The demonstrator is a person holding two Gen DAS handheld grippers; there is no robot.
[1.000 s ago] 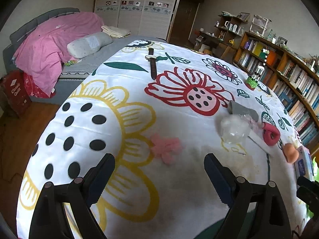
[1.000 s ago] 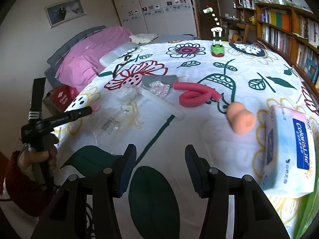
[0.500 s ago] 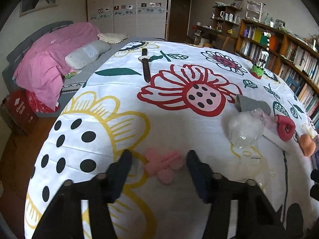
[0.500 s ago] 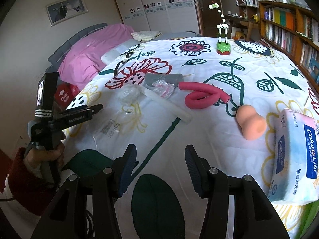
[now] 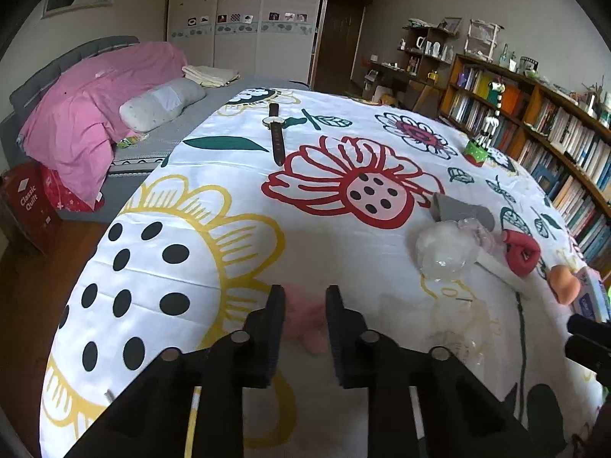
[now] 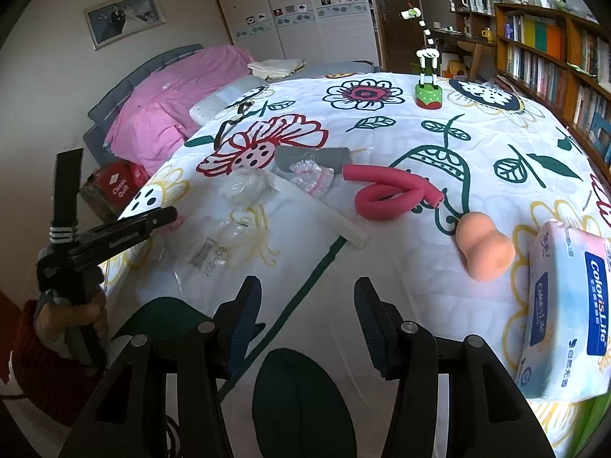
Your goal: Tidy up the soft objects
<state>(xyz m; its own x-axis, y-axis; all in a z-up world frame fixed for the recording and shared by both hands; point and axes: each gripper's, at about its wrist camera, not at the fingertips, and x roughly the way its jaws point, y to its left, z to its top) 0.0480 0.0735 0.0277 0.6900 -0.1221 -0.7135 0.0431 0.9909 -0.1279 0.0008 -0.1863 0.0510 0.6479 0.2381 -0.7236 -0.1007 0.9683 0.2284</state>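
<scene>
Flower-print quilt [image 6: 382, 252] covers the work surface, white with red, yellow and green flowers. Behind it one bed with a pink duvet [image 5: 91, 114] and one grey pillow [image 5: 160, 103]. One red box [image 5: 26, 206] on the floor reads "Classic Quilt". One tissue pack [image 6: 565, 316] at the quilt's right edge reads "ColorisLife"; the other characters are too small to read. One clear flat bag [image 6: 221, 244] carries a barcode and print, unreadable.

Smaller items, one each:
- red foam tube [image 6: 393, 194], curled
- peach sponge [image 6: 485, 248], just beside the tissue pack
- white foam stick [image 6: 324, 213]
- grey cloth piece [image 6: 317, 156]
- crumpled clear plastic [image 5: 446, 248]
- wristwatch [image 5: 275, 133]
- striped figure on a green base [image 6: 428, 76]

Left gripper [image 5: 305, 305] has just been closing; its jaws now pinch the pink fluffy piece [image 5: 305, 318], which lies on the quilt near the left edge by the yellow flower. Right gripper [image 6: 307, 305] hangs about half open over the quilt, nothing between its jaws.
</scene>
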